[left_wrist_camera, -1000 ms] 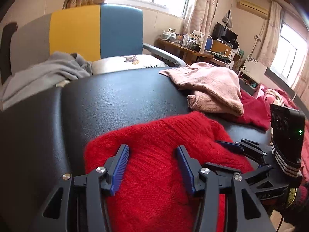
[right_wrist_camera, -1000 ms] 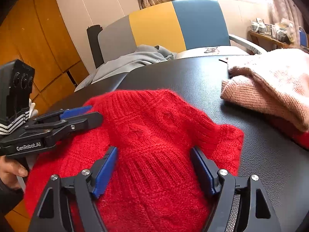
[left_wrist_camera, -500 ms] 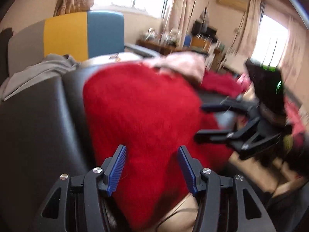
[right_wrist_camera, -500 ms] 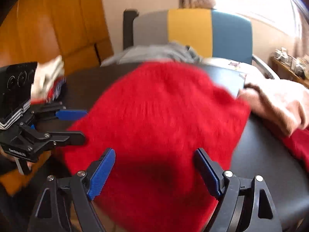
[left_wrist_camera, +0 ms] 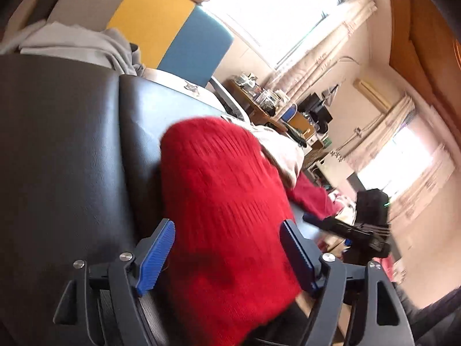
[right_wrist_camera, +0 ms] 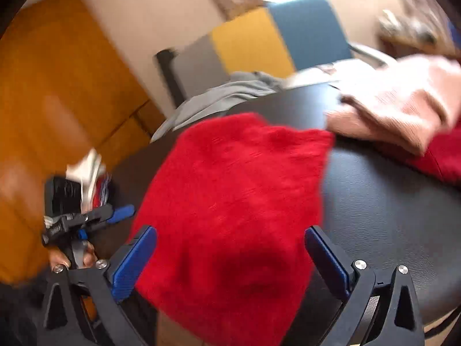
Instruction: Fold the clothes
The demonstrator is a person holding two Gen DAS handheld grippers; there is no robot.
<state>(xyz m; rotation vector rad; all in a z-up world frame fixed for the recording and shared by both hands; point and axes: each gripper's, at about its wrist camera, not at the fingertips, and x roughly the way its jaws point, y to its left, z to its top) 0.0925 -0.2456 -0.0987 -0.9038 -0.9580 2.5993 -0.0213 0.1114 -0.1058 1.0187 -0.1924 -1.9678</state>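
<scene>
My left gripper (left_wrist_camera: 227,255) and right gripper (right_wrist_camera: 232,262) have jaws just spread wide; the fuzzy red knitted sweater (right_wrist_camera: 233,201) lies lengthwise away from me on the black leather bench (right_wrist_camera: 389,201), its near end overhanging the edge between them, unpinched.

Red ribbed-knit sweater (left_wrist_camera: 224,201) between the jaws; blue ridged pads (left_wrist_camera: 157,255) on black frames. Black leather-grain tabletop (right_wrist_camera: 389,201) beneath. Beyond the jaws: pink knit garment (right_wrist_camera: 403,106), grey garment (left_wrist_camera: 75,43), chair back (left_wrist_camera: 161,26) panelled grey, yellow, blue.
</scene>
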